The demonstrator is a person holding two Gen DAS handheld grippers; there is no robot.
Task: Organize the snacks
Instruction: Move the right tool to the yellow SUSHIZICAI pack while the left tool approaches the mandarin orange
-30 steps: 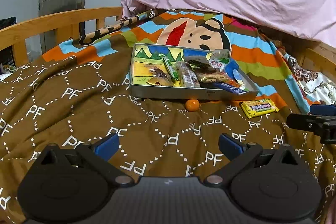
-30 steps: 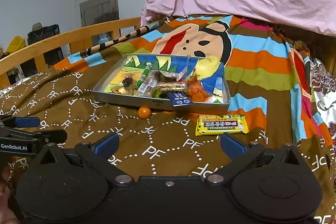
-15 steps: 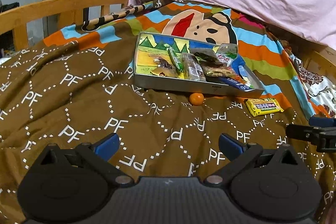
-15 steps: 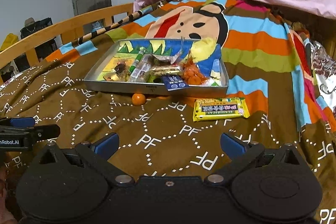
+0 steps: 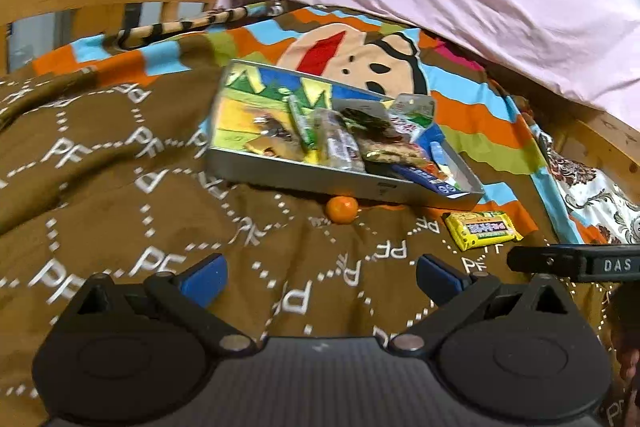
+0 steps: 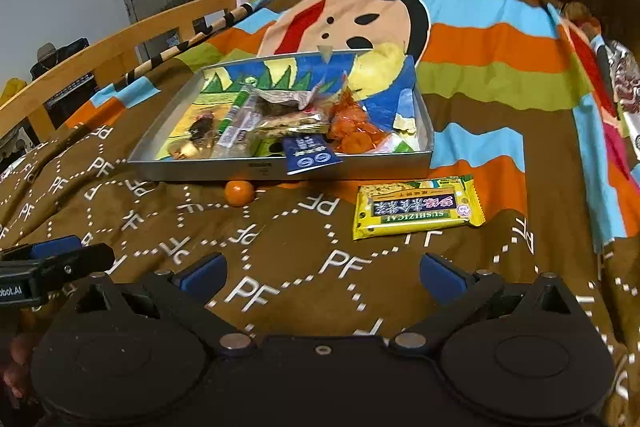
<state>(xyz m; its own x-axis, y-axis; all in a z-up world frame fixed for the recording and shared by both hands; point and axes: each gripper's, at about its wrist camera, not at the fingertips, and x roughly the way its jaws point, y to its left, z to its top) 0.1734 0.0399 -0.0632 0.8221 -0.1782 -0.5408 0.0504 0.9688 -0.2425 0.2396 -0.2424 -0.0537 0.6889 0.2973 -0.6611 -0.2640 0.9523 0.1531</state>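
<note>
Yellow snack packet [image 6: 416, 207] ahead of right gripper [image 6: 322, 277], fingers wide apart, empty; left gripper [image 5: 322, 277] likewise.

Metal tray [image 6: 352, 169] snack-filled; orange ball [image 6: 239, 192], yellow packet [image 6: 416, 207] outside, front.

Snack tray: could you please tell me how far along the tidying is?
Most snacks already lie in the tray. Nothing is in hand: both grippers, left and right, have open, empty jaws. Left on the blanket: the orange ball and yellow packet.
</note>
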